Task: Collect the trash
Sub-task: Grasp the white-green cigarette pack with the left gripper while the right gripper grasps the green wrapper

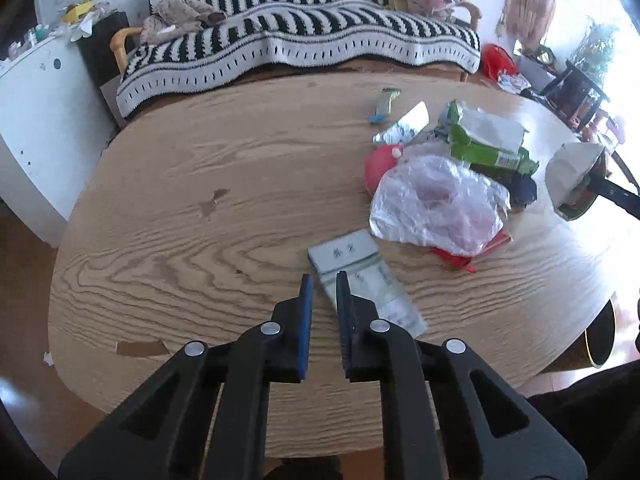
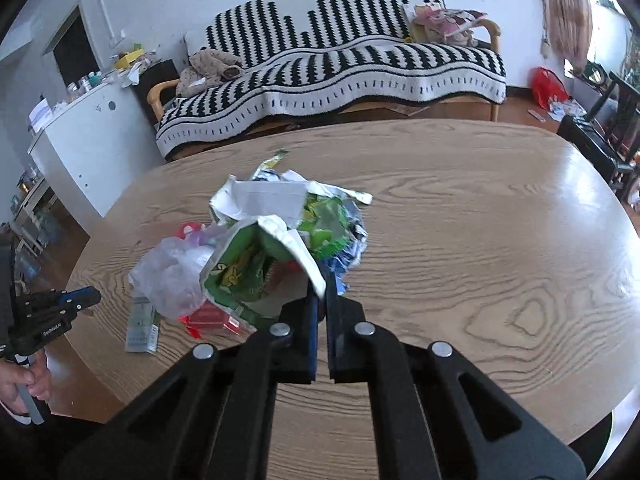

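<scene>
Heaped on the right half of the surface [image 1: 200,208]: wrappers [image 1: 488,140] at the back, a plastic bag [image 1: 436,204] in front. Just before the bag, flat on the surface, a paper packet [image 1: 360,276], reaching under the left tool [image 1: 322,280]. Further back, apart from the heap, a small wrapper [image 1: 105,106]. Right of the heap, off the surface, a snack bag [image 1: 572,176] pinched in the right tool [image 2: 320,292]. Behind the surface, a sofa [image 1: 296,44]; to its left, possibly a cabinet [image 1: 36,112].
</scene>
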